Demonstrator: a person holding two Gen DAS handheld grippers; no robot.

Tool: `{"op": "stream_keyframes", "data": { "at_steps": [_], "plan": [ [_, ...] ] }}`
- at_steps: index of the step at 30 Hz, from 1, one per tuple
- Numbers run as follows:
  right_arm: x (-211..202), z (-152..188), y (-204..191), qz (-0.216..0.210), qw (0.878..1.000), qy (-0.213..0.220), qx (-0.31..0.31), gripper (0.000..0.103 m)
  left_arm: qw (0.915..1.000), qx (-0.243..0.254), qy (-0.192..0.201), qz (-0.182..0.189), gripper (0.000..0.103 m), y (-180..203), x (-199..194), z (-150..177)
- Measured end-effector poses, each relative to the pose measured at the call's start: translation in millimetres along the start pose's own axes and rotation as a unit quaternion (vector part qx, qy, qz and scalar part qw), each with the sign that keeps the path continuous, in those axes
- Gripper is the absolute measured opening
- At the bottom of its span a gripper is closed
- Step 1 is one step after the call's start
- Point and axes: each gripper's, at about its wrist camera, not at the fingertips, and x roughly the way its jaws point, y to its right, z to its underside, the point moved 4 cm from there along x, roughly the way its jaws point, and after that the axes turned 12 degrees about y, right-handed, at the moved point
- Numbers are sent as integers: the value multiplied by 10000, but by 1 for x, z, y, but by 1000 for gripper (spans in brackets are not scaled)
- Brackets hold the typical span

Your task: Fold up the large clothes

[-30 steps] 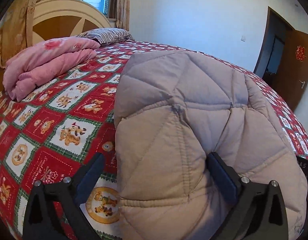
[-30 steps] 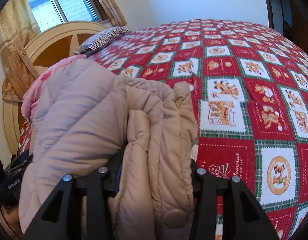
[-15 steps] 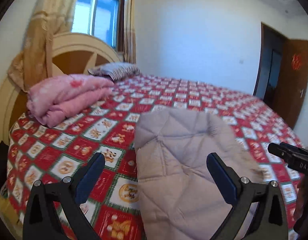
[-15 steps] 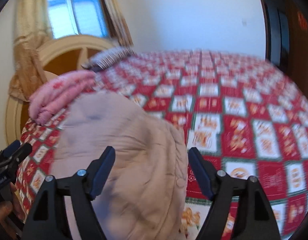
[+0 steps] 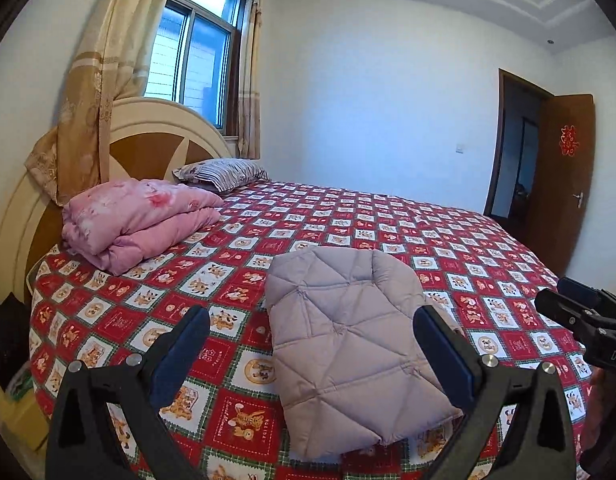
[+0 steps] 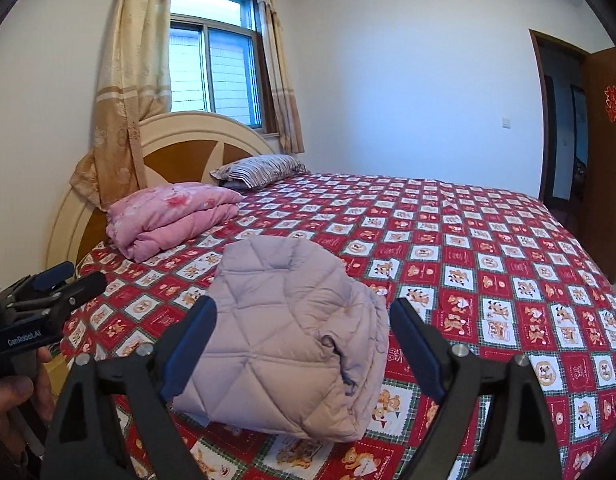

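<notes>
Right wrist view, jaws opening, folded jacket [image 6: 292, 332] beyond

The left hand-held gripper [image 5: 311, 354] is held with jaws spread wide, nothing clamped. The right hand-held gripper [image 6: 304, 346] is angled slightly downward, its jaws opening, nothing pressed between them.

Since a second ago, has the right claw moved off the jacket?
Yes. The right claw has pulled up and back from the jacket, jaws opening, nothing between them; the headboard now shows fully.
</notes>
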Motion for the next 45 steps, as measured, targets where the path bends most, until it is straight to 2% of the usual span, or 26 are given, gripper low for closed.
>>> {"op": "stream_keyframes", "data": {
  "at_steps": [45],
  "plan": [
    [-10, 5, -15, -107, 9999, 35, -74, 92, 9999, -27, -91, 42, 102, -6, 1, 2]
  ]
}}
